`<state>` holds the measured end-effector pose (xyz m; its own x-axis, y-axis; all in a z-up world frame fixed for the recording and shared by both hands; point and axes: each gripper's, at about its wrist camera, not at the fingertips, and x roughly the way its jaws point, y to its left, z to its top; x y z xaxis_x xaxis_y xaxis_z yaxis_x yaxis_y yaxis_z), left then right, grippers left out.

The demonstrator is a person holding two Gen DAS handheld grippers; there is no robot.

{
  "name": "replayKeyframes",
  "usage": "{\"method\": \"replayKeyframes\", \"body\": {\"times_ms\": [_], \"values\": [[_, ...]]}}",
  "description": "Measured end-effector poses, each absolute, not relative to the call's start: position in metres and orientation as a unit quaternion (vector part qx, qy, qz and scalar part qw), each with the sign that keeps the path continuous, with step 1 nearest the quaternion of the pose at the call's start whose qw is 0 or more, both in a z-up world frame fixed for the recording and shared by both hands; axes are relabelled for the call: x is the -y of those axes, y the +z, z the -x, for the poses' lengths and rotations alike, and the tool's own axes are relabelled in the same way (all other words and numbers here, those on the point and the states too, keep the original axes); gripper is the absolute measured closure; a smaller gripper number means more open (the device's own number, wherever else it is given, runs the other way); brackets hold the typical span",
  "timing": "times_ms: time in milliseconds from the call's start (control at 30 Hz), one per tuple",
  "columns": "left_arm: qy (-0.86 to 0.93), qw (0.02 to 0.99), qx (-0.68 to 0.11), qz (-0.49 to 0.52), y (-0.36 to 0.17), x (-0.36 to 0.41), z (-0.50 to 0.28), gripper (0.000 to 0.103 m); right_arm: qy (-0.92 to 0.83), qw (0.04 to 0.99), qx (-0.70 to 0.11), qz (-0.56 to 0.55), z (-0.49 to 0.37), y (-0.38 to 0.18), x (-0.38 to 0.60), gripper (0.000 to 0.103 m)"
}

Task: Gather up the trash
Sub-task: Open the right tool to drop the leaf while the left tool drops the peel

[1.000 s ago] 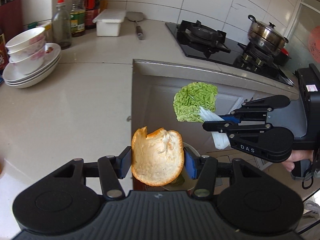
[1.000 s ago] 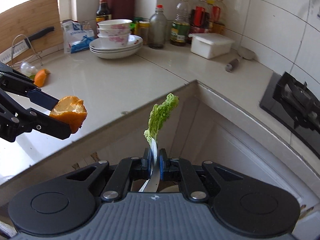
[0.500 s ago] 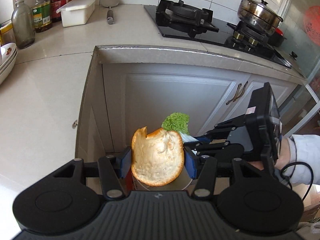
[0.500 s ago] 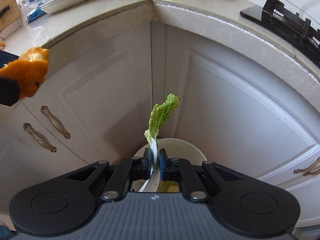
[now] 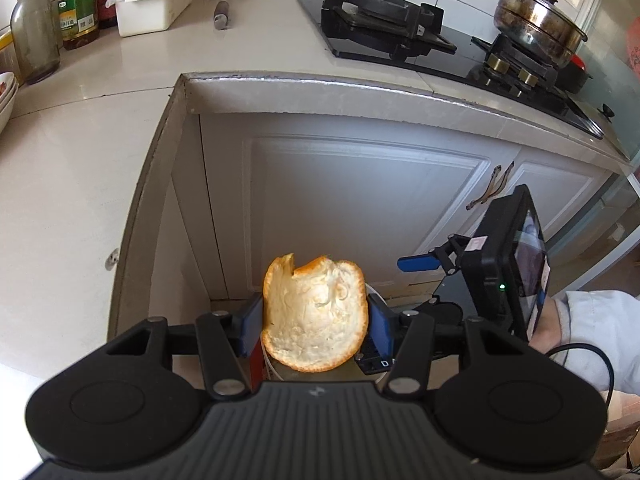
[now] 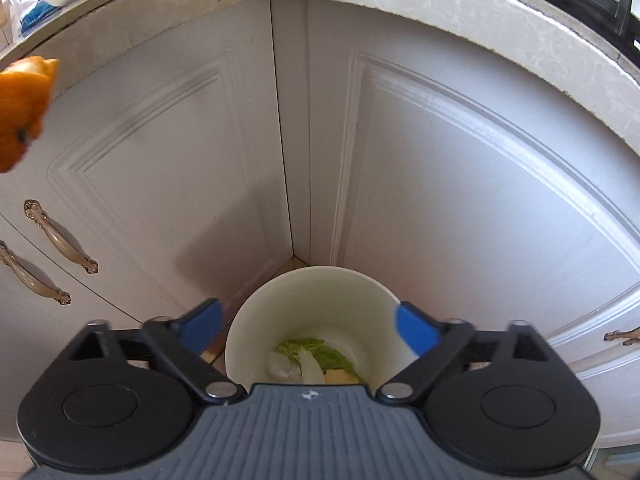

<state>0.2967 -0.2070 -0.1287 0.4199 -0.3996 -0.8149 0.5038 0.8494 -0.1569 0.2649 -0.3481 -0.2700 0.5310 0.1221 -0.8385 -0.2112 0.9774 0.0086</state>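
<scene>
Jaws first. On the left gripper (image 5: 315, 318) we see the two blue pads pinching an orange peel (image 5: 316, 314) from either side, roughly half spread, the peel standing upright between them with its pale pith toward the camera. We judge the peel light, curved and fairly springy: it gives under the pads without breaking, and the waxy outer skin may slip. The present hold across the middle of the cup shape looks sound to us.

The right gripper (image 6: 308, 322) has just been opening; its jaws now stand spread as wide as they go, with nothing between them. Directly beneath, in the white bin (image 6: 256, 312), lies the cabbage leaf (image 6: 320, 354), limp green blade and white stalk, resting on other scraps at the bottom.

Outward: the bin sits on the floor in the corner where two cabinet doors (image 6: 460, 184) meet, below the countertop edge (image 5: 320, 86). From the left wrist view, the peel hangs over the bin's rim, just beside the right gripper. From the right wrist view, the peel shows at the far left edge, above and well to the side of the bin mouth.

We judge the leaf binned and the peel not yet.
</scene>
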Motion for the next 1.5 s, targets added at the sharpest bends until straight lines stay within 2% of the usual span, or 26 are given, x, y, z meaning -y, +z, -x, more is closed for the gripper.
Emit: {"method": "replayKeyframes", "body": {"times_ms": [500,1367,1433,1500], "values": [[-0.272,0.831,-0.478,-0.080,-0.166,0.246,-0.314,0.050,0.085,0.872,-0.480,0.037,-0.244,-0.239,0.379,0.000],[-0.248,0.793,-0.545,-0.115,-0.314,0.337,-0.357,0.048,0.026,0.899,-0.436,-0.025,-0.158,-0.213,0.432,0.000],[-0.242,0.792,-0.548,-0.119,-0.327,0.342,-0.359,0.038,0.029,0.905,-0.425,-0.021,-0.154,-0.213,0.431,0.000],[-0.239,0.796,-0.543,-0.122,-0.331,0.346,-0.359,0.033,0.027,0.908,-0.419,-0.016,-0.152,-0.213,0.431,0.000]]}}
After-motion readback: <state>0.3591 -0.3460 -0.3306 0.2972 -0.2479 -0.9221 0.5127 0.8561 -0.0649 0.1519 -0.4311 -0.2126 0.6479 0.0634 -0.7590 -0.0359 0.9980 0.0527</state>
